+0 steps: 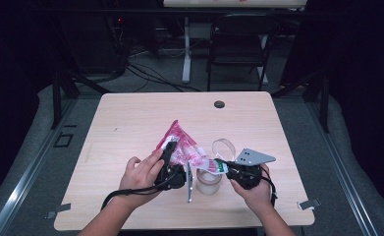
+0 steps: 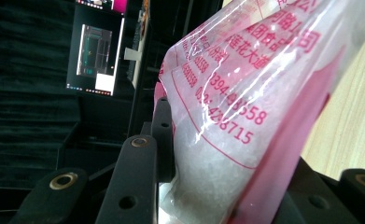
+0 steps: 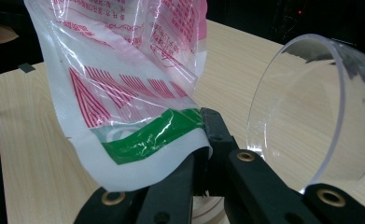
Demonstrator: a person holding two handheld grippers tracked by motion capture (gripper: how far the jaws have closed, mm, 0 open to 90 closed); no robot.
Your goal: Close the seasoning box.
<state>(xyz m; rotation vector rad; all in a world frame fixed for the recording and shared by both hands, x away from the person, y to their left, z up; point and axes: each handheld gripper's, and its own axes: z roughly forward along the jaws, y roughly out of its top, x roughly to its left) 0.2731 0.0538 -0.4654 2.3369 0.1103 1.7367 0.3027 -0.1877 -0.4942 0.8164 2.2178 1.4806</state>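
I have the pink-and-clear printed plastic bag of white granules (image 1: 182, 147) held up between both tools at about 6 o'clock from the table's centre, over the light wood tabletop (image 1: 130, 123). The left gripper (image 1: 171, 153) is closed partway on the bag's filled body: in the left gripper view the white grains (image 2: 208, 172) bulge between its black jaws. The right gripper (image 1: 227, 168) is clamped fully on the bag's green-striped bottom edge (image 3: 147, 137), which is pinched flat between its jaws. A clear round plastic jar (image 1: 209, 182) stands directly below the bag, toward 6 o'clock of it, and its transparent lid (image 1: 224, 146) lies tilted at 1 o'clock of the jar, just beside the right tool. My reading: the bag is lifted and lined up over the open jar, so the set-up is done. I cannot tell whether the bag is open or how full the jar is; I judge most of the pouring is left, then the lid.
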